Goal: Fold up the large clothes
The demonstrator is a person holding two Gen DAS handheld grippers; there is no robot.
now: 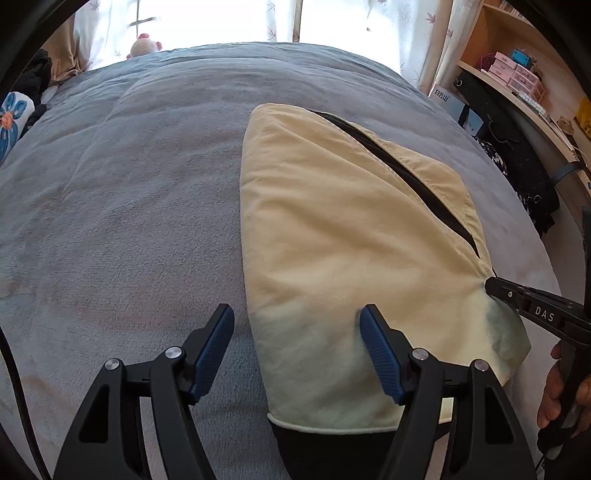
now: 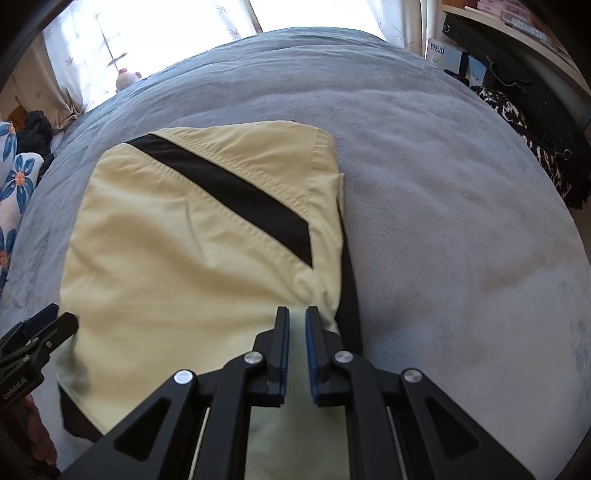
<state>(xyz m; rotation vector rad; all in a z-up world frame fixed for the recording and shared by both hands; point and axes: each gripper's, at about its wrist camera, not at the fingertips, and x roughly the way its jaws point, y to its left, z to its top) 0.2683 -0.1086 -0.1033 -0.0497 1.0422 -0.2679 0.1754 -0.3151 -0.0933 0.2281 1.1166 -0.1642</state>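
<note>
A: Pale yellow cloth with a black diagonal stripe, a folded garment point(image 2: 192, 254), lies on the grey-blue bed cover point(image 1: 122, 206), its long axis running from the near edge of the bed toward the window point(image 1: 221, 18).

B: And the tongs, relative to that garment?

A: The right tongs point(image 2: 296, 314) are nearly pressed together over its near right corner, with only a thin gap between the blue pads; whether cloth is pinched there cannot be told. The left tongs point(image 1: 297, 317) stand spread wide, straddling the garment's near left edge, one pad over the bed cover, the other over the cloth.

B: So which hand is nearer the work?

A: Both sit at the garment's near end; the right looks the more committed. Any coming fold would likely carry that near end along the long axis, toward the far edge.

B: The room?

A: Right of the garment, a shelf point(image 1: 517, 70) with boxes; beyond it, floral curtains point(image 2: 74, 66) and a pink plush toy point(image 1: 146, 44).
</note>
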